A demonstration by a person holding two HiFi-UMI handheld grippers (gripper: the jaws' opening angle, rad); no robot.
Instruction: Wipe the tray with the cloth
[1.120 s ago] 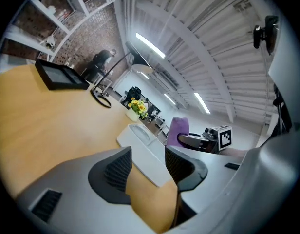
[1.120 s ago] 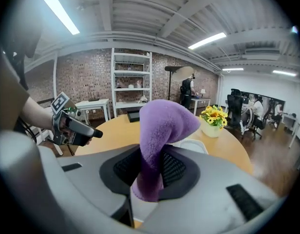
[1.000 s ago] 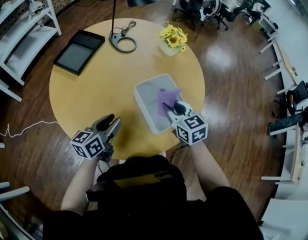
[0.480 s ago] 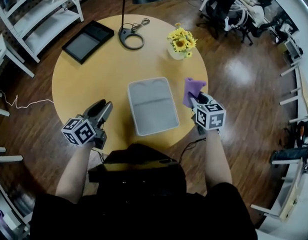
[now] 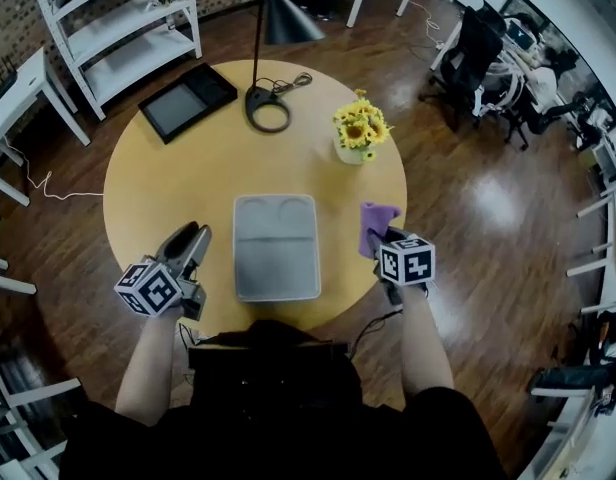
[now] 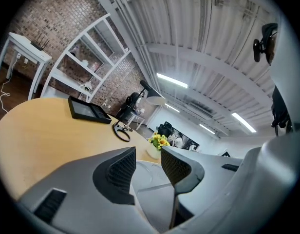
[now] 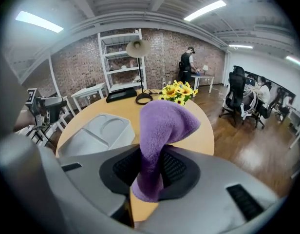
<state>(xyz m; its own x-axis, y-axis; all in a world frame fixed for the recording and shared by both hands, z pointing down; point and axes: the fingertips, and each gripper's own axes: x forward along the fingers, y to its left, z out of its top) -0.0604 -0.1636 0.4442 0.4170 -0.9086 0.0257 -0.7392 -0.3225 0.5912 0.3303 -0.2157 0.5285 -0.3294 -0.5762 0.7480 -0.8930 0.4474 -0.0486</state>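
On a round yellow desk (image 5: 158, 203) above a dark wood floor (image 5: 468, 198), a grey tray (image 5: 276, 268) lies flat in front of a person who holds tongs in each hand. The tray is a smooth rounded rectangle; its long axis runs from the person toward the lamp base (image 5: 269, 109), and two curve-edged compartments sit at its far end. The right tongs (image 5: 380, 240) are clamped on a purple cloth (image 5: 375, 225), fleecy and soft, which stands up from the ribbed black pads (image 7: 175, 168) and flops over at its tip. The cloth hangs near the desk's right edge, beside the tray and apart from it, with a strip of bare desk top between them. The left tongs (image 5: 191, 240) hover left of the tray, their jaws apart with nothing gripped; the left gripper view shows the tray beyond the gap. At the far side of the desk stand a pot of yellow sunflowers (image 5: 359, 131), a black cone-shaded lamp (image 5: 284, 16) and a flat black frame (image 5: 188, 102). White shelving (image 5: 118, 28) and office chairs (image 5: 478, 48) ring the room
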